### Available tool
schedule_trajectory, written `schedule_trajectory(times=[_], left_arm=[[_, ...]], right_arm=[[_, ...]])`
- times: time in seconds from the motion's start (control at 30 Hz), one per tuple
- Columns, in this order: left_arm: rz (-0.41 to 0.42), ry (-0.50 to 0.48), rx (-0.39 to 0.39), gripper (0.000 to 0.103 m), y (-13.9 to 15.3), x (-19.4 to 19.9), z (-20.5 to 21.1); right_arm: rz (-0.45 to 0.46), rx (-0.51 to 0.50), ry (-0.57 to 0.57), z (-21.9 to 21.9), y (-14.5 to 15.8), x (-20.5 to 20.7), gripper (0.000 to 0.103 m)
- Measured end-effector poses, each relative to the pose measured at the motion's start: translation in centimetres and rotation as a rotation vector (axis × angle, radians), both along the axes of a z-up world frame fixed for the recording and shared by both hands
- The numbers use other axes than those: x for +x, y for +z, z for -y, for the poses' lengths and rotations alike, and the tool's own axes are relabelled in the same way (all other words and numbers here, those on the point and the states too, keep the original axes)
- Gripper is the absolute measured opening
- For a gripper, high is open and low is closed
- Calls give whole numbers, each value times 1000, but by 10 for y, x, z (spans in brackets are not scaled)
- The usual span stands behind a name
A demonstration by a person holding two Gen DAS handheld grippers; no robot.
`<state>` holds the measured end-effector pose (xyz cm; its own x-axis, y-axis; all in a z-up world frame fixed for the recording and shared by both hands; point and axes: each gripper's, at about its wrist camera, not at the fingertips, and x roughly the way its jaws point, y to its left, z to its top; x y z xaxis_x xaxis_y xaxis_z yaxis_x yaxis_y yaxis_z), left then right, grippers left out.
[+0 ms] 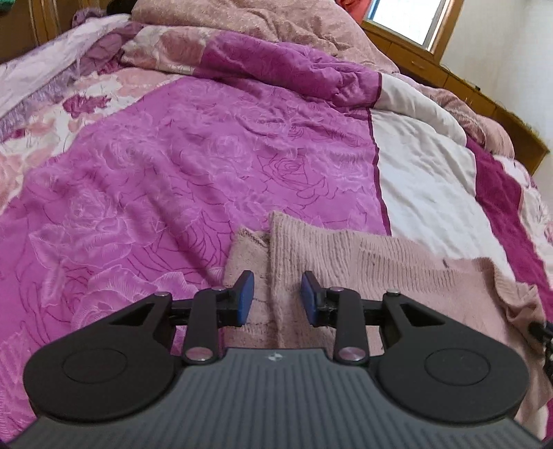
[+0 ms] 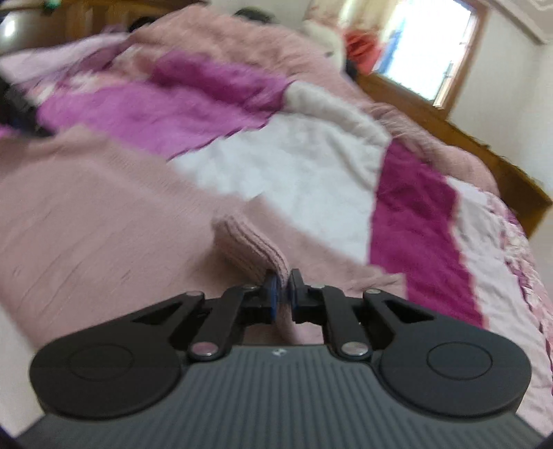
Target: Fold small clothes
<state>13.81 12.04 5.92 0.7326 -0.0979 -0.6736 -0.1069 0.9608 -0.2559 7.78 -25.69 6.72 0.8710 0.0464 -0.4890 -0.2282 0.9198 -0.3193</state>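
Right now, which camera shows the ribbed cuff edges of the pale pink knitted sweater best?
The left wrist view: the pale pink knitted sweater is sharp there, both ribbed edges lying on the magenta rose-patterned quilt. The right wrist view is blurred, showing one ribbed fold pinched in the right gripper.

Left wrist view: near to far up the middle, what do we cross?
Left tool → pink knit sweater → magenta rose-print quilt → dusty pink blanket, bunched at the head end.

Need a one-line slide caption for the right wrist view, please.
Right gripper pinched shut on ribbed cuff of pink knitted sweater, spread over magenta-and-white floral quilt.
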Motion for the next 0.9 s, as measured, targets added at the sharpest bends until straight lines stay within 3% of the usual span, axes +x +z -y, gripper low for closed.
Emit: schedule_trajectory(times=[0.2, 0.43, 0.47, 0.6, 0.73, 0.83, 0.9], left_arm=[[2, -4, -2, 37, -1, 4, -1], [-15, -12, -35, 37, -5, 11, -3], [-22, -17, -41, 37, -6, 13, -4], [-39, -19, -85, 37, -12, 21, -7], [-25, -67, -129, 35, -10, 21, -2], [-4, -128, -108, 24, -7, 16, 11], [14, -133, -60, 9, -3, 11, 20]], right_arm=[[17, 70, -175, 40, 11, 31, 10], [-73, 98, -361, 69, -2, 59, 13], [-65, 108, -366, 70, -1, 54, 14], [-27, 176, -358, 65, 10, 27, 49], [-24, 211, -290, 56, 17, 6, 50], [-38, 225, -263, 50, 17, -4, 50], [-49, 235, -251, 46, 14, -10, 50]])
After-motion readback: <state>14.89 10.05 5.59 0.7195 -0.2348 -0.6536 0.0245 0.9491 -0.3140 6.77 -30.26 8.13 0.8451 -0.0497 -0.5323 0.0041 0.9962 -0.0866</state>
